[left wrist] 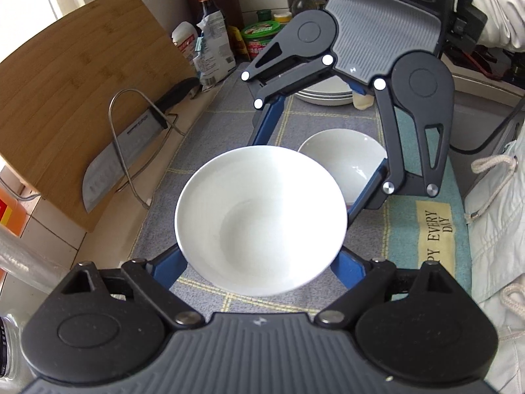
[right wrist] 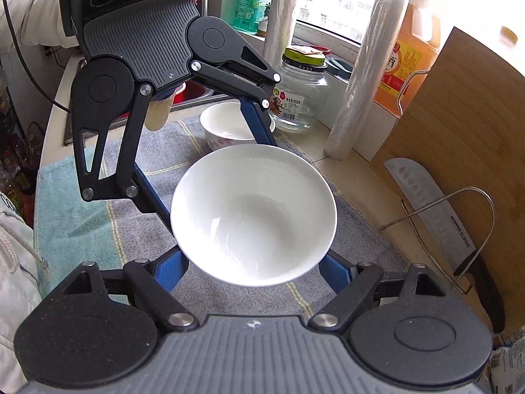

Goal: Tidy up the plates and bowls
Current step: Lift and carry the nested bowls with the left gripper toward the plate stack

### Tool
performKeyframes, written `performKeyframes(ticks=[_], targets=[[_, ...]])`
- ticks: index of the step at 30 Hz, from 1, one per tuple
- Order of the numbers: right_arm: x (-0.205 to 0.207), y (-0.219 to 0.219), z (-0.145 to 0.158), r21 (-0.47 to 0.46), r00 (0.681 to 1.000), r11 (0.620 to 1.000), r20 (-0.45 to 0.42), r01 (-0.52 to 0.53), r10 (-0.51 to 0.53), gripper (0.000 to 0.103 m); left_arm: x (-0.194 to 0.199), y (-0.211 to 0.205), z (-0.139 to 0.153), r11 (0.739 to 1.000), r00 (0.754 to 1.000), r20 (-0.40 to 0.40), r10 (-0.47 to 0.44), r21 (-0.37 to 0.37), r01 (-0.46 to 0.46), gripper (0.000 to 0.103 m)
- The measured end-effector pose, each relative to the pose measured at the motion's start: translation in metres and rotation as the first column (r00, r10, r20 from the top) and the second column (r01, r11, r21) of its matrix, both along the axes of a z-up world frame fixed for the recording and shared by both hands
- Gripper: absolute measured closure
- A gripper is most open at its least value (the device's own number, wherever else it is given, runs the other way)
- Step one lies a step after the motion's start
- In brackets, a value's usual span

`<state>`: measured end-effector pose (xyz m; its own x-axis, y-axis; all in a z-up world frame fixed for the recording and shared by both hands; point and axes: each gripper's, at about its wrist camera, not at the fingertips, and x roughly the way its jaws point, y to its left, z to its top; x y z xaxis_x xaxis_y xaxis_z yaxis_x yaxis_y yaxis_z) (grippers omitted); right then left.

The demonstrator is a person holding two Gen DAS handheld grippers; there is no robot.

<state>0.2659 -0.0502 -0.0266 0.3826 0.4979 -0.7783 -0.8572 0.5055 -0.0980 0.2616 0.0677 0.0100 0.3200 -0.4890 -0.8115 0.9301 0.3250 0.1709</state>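
Left gripper (left wrist: 262,264) clenched on a white bowl (left wrist: 261,220) above the cloth (left wrist: 210,124), right gripper (right wrist: 252,267) grasping another bowl (right wrist: 253,216) alongside it, both bowls upright.

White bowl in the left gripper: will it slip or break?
The glossy white ceramic bowl is probably slippery, since its glaze shines. It looks stiff and would likely break if dropped. Its sides taper down from a wide rim, so it might tip when pushed.

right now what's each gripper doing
left gripper: shut on a white bowl
right gripper: shut on another white bowl
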Motion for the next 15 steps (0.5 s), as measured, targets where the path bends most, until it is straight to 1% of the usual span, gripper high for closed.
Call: performKeyframes(ticks=[2, 10, 15], targets=[[-0.007, -0.005, 0.001, 0.000, 1.000, 1.000, -0.011, 0.010, -0.010, 0.013, -0.005, -0.007, 0.001, 1.000, 1.000, 0.000, -0.017, 0.001, 0.017, 0.010], [-0.030, -0.026, 0.005, -0.018, 0.999, 0.999, -0.009, 0.039, -0.040, 0.013, -0.020, -0.027, 0.002, 0.997, 0.997, -0.011, -0.080, 0.000, 0.080, 0.010], [-0.041, -0.042, 0.007, -0.027, 0.998, 0.998, -0.010, 0.065, -0.065, 0.013, -0.019, -0.043, -0.001, 0.994, 0.994, -0.020, -0.112, -0.007, 0.112, 0.010]])
